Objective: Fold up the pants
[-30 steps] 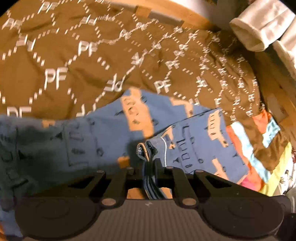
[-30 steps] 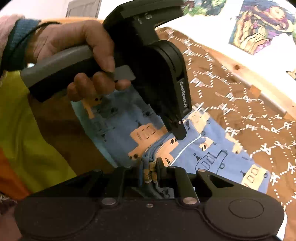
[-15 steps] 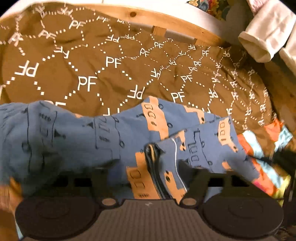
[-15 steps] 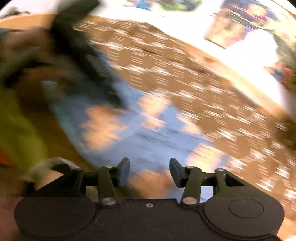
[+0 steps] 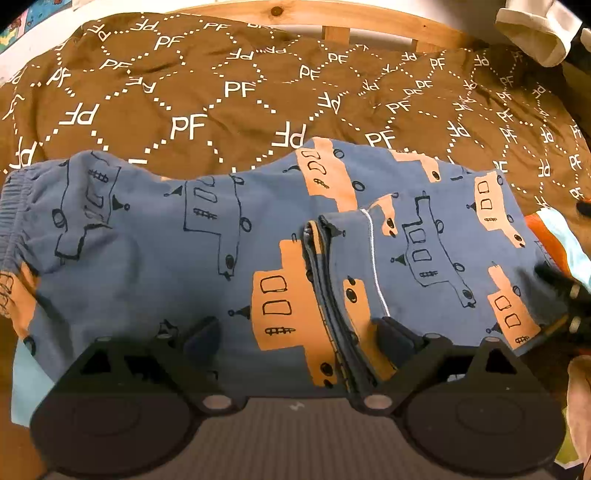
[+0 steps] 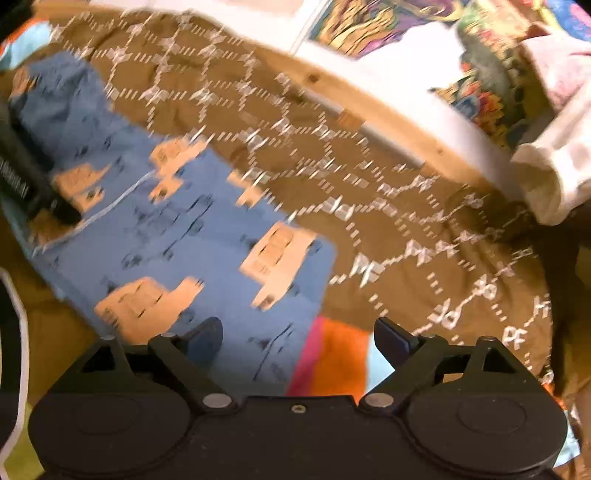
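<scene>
Brown "PF"-print bedspread (image 5: 221, 96) on pine-framed bed (image 5: 369, 26); blue truck-print pants (image 5: 184, 258) lying folded; colourful wall posters (image 6: 369, 22); left gripper (image 5: 295, 336) and right gripper (image 6: 299, 336) jaws just spread, gripping nothing

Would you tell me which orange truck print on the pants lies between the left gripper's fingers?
The large orange truck left of the folded hem edge; others lie farther off.

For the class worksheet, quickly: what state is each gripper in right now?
Left gripper: jaws just opened, pads clear of the blue cotton pants with orange trucks.
Right gripper: jaws just opened, holding nothing.
</scene>
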